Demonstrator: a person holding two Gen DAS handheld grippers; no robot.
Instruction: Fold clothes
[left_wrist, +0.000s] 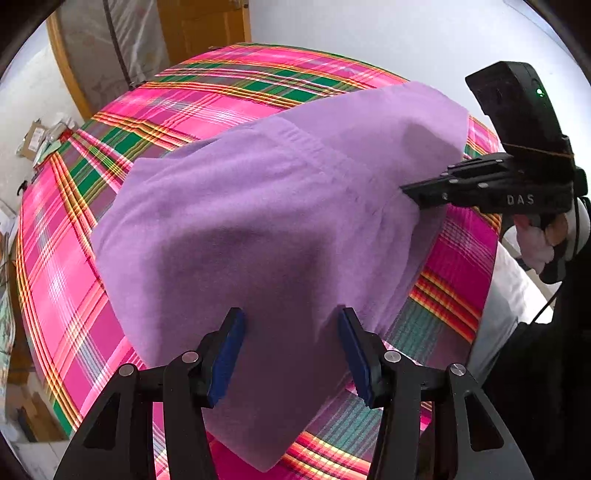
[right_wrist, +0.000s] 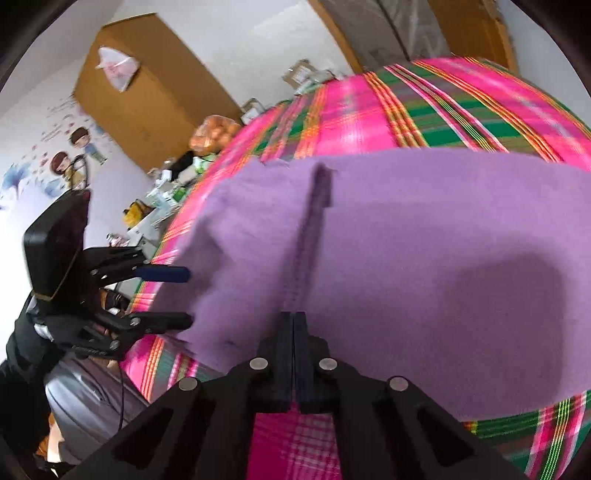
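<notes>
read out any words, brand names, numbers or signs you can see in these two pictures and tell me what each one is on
"DAS": pale raised letters on the black side of the right hand-held gripper, seen from the left wrist view.
Embossed lettering on the body of the left hand-held gripper, in the right wrist view: too blurred to read.
Writing beside the cartoon wall stickers: too small to read.
Labels on the cardboard boxes: unreadable.
None on the purple garment or plaid cover.

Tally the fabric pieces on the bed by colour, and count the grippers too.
Purple garment: 1
Pink-and-green plaid sheet: 1
Grippers: 2, left gripper and right gripper
Total: 4
</notes>
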